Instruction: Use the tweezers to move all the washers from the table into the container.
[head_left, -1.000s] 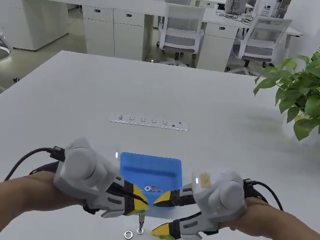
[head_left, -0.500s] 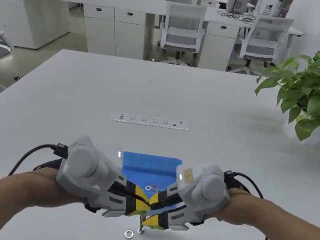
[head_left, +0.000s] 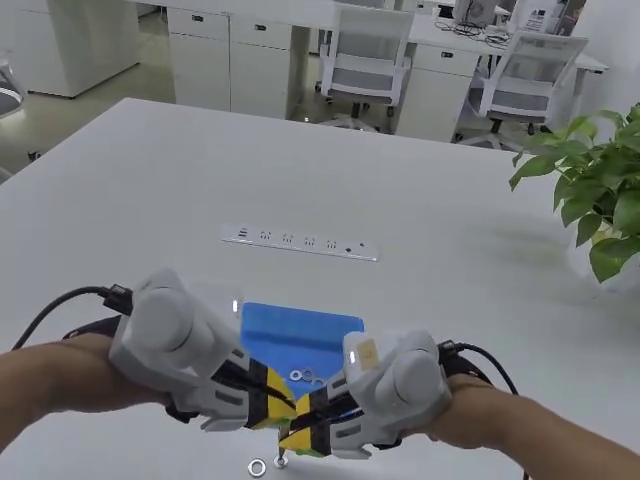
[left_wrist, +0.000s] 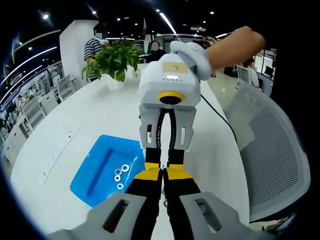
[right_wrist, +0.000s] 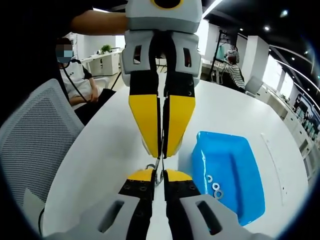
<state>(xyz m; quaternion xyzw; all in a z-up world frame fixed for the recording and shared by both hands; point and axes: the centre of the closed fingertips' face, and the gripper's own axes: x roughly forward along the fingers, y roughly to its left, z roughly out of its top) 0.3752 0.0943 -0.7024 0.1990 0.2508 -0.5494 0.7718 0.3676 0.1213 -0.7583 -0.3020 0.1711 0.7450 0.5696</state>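
Right gripper view | blue rectangular tray | round washers | thin metal tweezers

The left gripper and right gripper, both clamped on the tweezers, crowd the container's near side. Beyond it the surface lies open to the power strip; a plant stands far right.

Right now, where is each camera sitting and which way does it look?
Head view: on the person's head, looking forward and down at the blue container; both forearms, the left claw and the right claw show.
Left gripper view: on the left claw, facing the right claw and its forearm.
Right gripper view: on the right claw, facing the left claw and tweezers.
Shared: both gripper views show washers in the container.
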